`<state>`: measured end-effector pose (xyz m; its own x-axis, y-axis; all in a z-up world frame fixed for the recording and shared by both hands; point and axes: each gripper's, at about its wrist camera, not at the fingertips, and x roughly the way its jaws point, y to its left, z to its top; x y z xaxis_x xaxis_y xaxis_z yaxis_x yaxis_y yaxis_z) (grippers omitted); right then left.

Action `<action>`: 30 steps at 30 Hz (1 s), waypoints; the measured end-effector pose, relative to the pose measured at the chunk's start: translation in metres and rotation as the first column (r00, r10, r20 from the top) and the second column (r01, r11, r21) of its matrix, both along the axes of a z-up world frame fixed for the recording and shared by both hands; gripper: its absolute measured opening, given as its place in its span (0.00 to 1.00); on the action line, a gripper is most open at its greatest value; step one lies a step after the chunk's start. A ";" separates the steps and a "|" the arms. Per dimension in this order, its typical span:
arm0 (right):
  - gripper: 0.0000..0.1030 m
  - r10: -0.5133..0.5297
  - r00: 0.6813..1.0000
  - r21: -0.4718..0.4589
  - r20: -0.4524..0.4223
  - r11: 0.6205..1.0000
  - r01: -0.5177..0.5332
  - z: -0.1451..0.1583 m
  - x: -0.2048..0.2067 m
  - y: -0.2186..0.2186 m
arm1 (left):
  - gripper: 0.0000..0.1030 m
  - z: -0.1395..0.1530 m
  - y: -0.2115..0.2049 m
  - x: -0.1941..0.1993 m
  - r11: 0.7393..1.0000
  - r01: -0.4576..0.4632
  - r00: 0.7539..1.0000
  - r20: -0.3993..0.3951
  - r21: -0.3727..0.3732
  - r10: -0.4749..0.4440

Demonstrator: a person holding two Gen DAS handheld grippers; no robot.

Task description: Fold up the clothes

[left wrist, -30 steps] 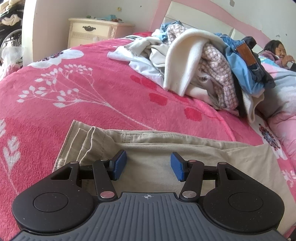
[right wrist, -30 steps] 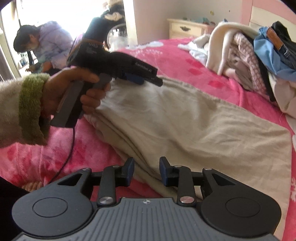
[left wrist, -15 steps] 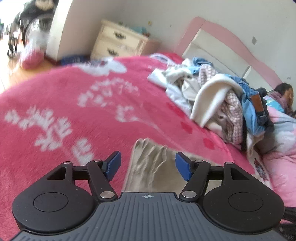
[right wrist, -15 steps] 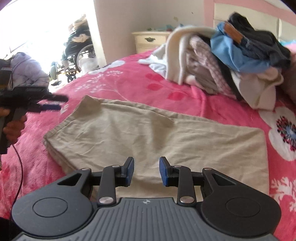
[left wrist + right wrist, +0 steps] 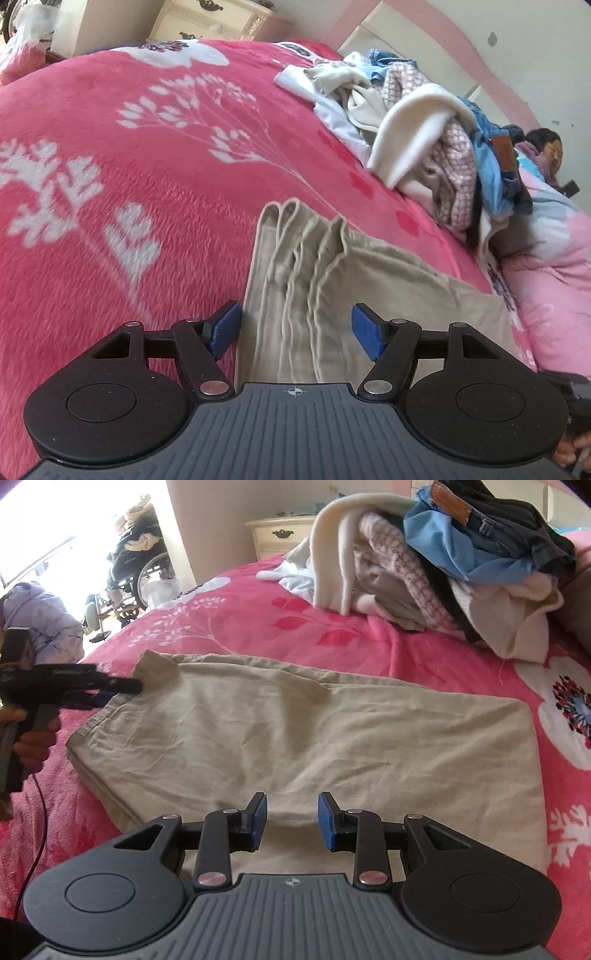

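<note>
Nearest in the left wrist view, the left tool [image 5: 297,330] hangs with its blue pads spread wide and nothing between them, just above the stacked hem edges of the beige trousers [image 5: 332,288], which lie folded lengthwise on the bed [image 5: 110,206]. In the right wrist view the right tool [image 5: 291,821] also holds nothing, its pads parted by a moderate gap, poised over the near long edge of the same trousers [image 5: 295,738]. From this side the garment is a broad, flat, slightly creased rectangle stretched left to right across the pink blanket with white flower prints. At its far left corner a small flap of cloth stands turned up, and the tip of the left tool [image 5: 125,687] shows there, just beside that corner; whether it touches the cloth cannot be told. A hand [image 5: 35,744] grips the tool's handle at the frame's left edge, with a dark cable trailing below it. Beyond the trousers, well apart from them, sits a heap of unfolded clothes [image 5: 443,561]: a cream fleece, a pink-checked piece, light blue fabric and dark jeans on top. Farther back stand a cream nightstand [image 5: 284,535] against the wall and a wheelchair [image 5: 140,568] by the bright doorway. In the left wrist view, a person [image 5: 546,155] lies under pink bedding at the far right.
</note>
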<state>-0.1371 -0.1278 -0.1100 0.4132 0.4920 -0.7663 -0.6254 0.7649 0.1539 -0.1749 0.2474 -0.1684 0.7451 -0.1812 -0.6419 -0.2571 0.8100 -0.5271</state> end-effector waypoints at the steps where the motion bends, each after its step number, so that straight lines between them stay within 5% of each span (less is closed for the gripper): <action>1: 0.31 0.001 1.000 0.002 0.000 1.000 -0.001 0.000 0.000 0.000 | 0.65 -0.001 0.001 0.004 1.000 0.004 1.000 0.009 -0.004 -0.003; 4: 0.31 0.000 1.000 0.010 -0.005 1.000 0.000 -0.001 0.001 0.001 | 0.65 -0.006 0.007 0.008 0.999 0.006 1.000 0.021 -0.046 -0.005; 8: 0.31 -0.001 1.000 0.023 -0.014 1.000 0.001 -0.002 0.003 -0.001 | 0.65 -0.017 0.013 -0.004 0.979 0.071 0.997 0.035 -0.193 -0.066; 11: 0.31 0.004 1.000 0.031 -0.019 1.000 -0.004 -0.003 0.004 -0.001 | 0.65 -0.019 0.007 -0.014 0.966 0.143 0.990 0.029 -0.213 -0.140; 15: 0.31 0.006 1.000 0.038 -0.010 0.999 -0.005 -0.002 0.004 0.001 | 0.63 -0.021 0.005 -0.017 0.965 0.107 0.994 0.020 -0.240 -0.105; 22: 0.31 0.020 0.998 0.032 0.052 0.999 -0.022 0.004 0.003 0.003 | 0.22 -0.009 -0.008 -0.025 0.986 0.017 1.000 0.013 -0.165 -0.015; 30: 0.30 0.134 0.974 0.002 0.184 0.991 -0.137 0.007 0.019 0.029 | 0.17 0.035 -0.027 -0.027 0.994 0.006 0.998 0.060 -0.110 0.000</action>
<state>-0.1179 -0.0989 -0.1026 0.4749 0.5636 -0.6759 -0.7416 0.6698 0.0375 -0.2017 0.2208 -0.1335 0.7808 -0.2506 -0.5723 -0.2202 0.7469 -0.6274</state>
